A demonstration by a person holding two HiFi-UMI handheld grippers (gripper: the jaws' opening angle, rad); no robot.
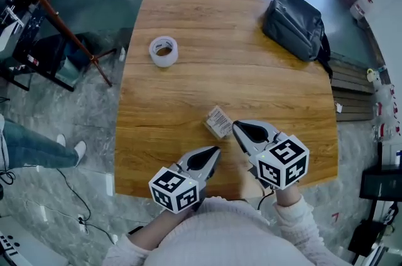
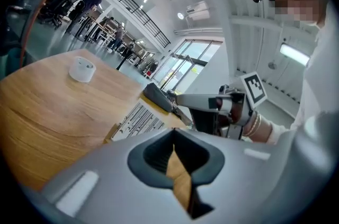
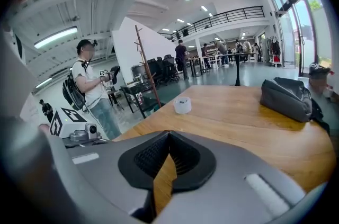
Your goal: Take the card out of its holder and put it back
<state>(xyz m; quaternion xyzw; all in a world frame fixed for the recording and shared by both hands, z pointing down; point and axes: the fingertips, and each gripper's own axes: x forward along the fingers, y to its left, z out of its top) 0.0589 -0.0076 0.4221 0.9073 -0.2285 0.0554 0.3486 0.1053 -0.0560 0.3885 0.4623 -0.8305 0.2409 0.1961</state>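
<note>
While both grippers hang over the near edge of the table (image 1: 188, 13), the holder (image 1: 210, 126) lies flat on the wood just ahead of them, close to that edge and about midway along it, with the printed face of the card (image 1: 220, 121) up; I judge the card to be in the holder, since no part of it shows apart. Its long axis seems skewed to the near edge, running from near-left to far-right, though the head view is too small to be sure. The right gripper (image 1: 239, 127) is the nearer; its tip sits just beside the holder's right side, and I cannot tell whether it touches; the left gripper (image 1: 213, 152) points at the holder's near corner with bare wood between. The fingers (image 2: 153, 157) of the left gripper are pressed together at the tip with only table behind them; those of the right gripper (image 3: 143, 162) are likewise closed on nothing. Either must spread before it can pinch the card.
</note>
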